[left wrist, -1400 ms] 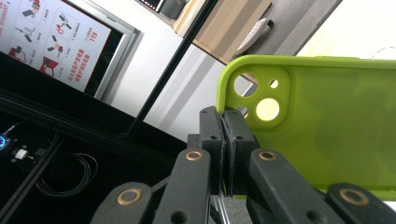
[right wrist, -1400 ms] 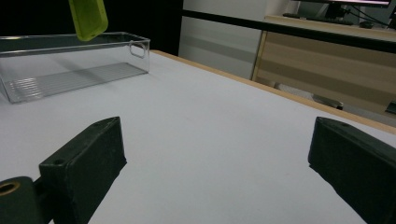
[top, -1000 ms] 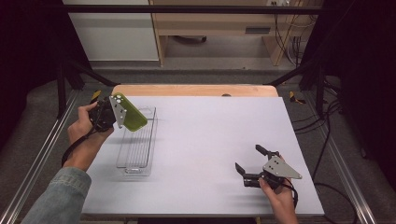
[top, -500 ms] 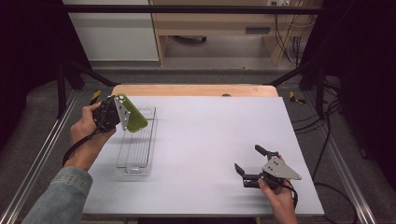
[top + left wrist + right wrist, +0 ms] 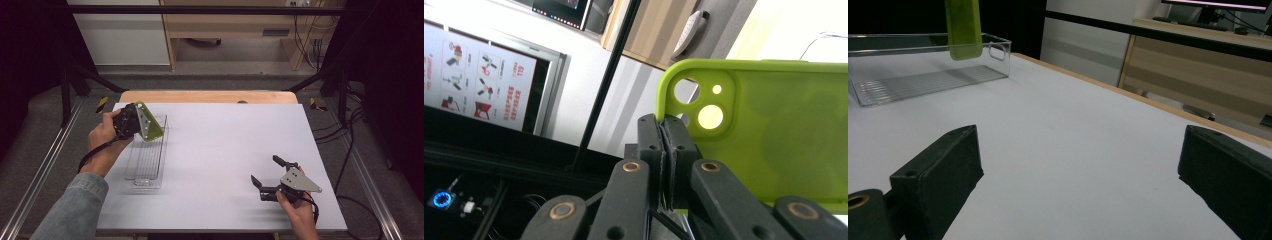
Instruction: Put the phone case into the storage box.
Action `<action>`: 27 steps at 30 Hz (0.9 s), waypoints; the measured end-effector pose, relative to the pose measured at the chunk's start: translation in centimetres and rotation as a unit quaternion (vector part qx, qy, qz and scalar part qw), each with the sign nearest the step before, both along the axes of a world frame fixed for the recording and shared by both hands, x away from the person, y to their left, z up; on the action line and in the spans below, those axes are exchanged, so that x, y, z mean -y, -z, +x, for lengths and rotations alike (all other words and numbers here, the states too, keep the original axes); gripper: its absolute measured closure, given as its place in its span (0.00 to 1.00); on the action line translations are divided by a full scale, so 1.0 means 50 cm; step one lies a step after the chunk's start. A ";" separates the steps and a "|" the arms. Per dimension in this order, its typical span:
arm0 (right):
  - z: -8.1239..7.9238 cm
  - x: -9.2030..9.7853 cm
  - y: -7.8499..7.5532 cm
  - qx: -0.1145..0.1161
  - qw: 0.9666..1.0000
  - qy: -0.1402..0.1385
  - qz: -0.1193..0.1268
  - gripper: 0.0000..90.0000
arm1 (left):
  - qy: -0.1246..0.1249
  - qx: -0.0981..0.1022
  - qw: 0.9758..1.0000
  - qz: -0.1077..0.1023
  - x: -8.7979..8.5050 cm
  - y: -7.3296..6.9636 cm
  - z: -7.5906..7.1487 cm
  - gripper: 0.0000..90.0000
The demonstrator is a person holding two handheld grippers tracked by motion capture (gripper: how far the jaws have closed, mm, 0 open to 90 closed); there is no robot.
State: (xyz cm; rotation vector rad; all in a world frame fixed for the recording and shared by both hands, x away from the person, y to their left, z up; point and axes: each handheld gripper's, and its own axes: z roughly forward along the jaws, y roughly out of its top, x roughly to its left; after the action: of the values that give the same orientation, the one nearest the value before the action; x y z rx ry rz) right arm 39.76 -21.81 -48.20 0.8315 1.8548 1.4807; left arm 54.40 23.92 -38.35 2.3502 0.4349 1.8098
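Observation:
A lime-green phone case [image 5: 154, 128] hangs tilted over the far end of a clear plastic tray [image 5: 145, 170] at the table's left. My left gripper [image 5: 136, 121] is shut on the case's edge near its camera cut-outs [image 5: 704, 102]; in the left gripper view the case [image 5: 774, 140] fills the right side, pinched between the two pads [image 5: 649, 145]. From the right gripper view the case [image 5: 964, 29] dangles above the tray [image 5: 923, 80], apart from its floor. My right gripper [image 5: 264, 172] rests low over the table at the near right, jaws wide apart and empty.
The white table top [image 5: 225, 145] stretches between the tray and the right gripper. A wooden strip [image 5: 205, 96] runs along the far edge. Black frame bars and cables [image 5: 350, 150] flank the table on both sides.
The left gripper has carried the green case a little toward the near side and lower over the tray's far end. The right gripper has stayed put.

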 end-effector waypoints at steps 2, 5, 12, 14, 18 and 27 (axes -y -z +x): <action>0.000 0.000 0.000 0.000 1.000 0.001 0.000 0.05 | -0.003 -0.002 1.000 -0.004 0.001 0.002 0.002 0.98; 0.000 0.000 0.000 0.000 1.000 0.000 0.000 0.05 | -0.001 -0.003 1.000 0.009 0.006 0.007 0.006 0.98; 0.000 -0.001 0.000 0.001 1.000 0.000 -0.001 0.05 | 0.004 -0.001 1.000 0.022 0.010 0.017 0.006 0.98; -0.001 -0.001 0.000 0.001 1.000 0.000 -0.001 0.05 | 0.002 -0.001 1.000 0.025 0.009 0.018 0.006 0.98; -0.001 -0.001 0.000 0.001 1.000 0.000 -0.001 0.05 | 0.000 -0.001 1.000 0.030 0.009 0.019 0.008 0.98; 0.000 0.000 0.000 0.001 1.000 0.000 -0.001 0.05 | 0.003 -0.003 0.999 0.043 0.017 0.024 0.014 0.98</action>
State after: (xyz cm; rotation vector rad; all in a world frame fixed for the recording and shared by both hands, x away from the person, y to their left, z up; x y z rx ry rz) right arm 39.74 -21.79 -48.21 0.8290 1.8531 1.4793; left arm 55.10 23.07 -39.54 2.4109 0.3561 1.8549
